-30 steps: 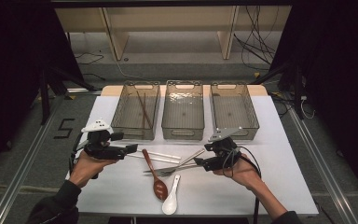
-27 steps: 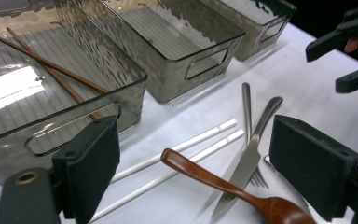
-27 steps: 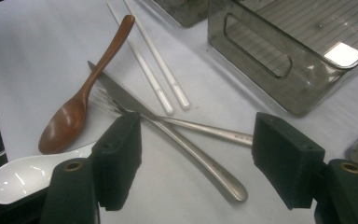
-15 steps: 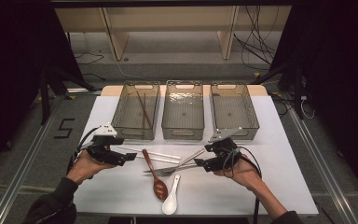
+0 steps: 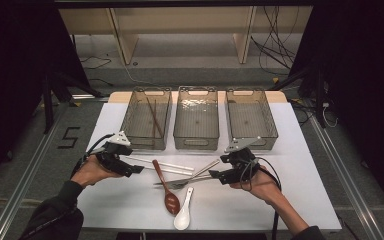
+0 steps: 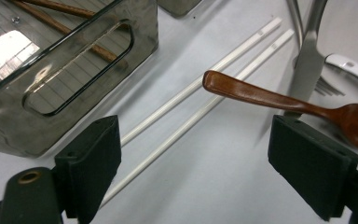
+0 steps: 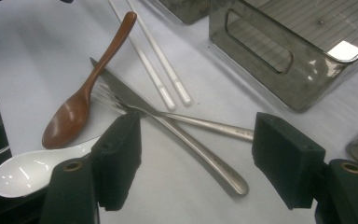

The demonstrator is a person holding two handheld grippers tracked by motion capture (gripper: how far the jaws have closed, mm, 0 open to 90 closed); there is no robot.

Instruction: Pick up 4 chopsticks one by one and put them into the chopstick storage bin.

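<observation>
Left tongs (image 5: 134, 169) moved in and down toward white chopsticks (image 5: 166, 165) since a second ago; right tongs (image 5: 219, 174) unmoved. Both sets apart, empty. Chopsticks lie mid-surface, just before left bin (image 5: 130, 134), wooden spoon (image 6: 279, 100) handle over them. Close low on near ends, clear of spoon.

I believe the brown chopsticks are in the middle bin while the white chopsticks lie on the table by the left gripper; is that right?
Not quite: the brown chopsticks are in the left bin, not the middle one, as the high view shows. The white chopsticks do lie on the table by the left gripper.
</observation>
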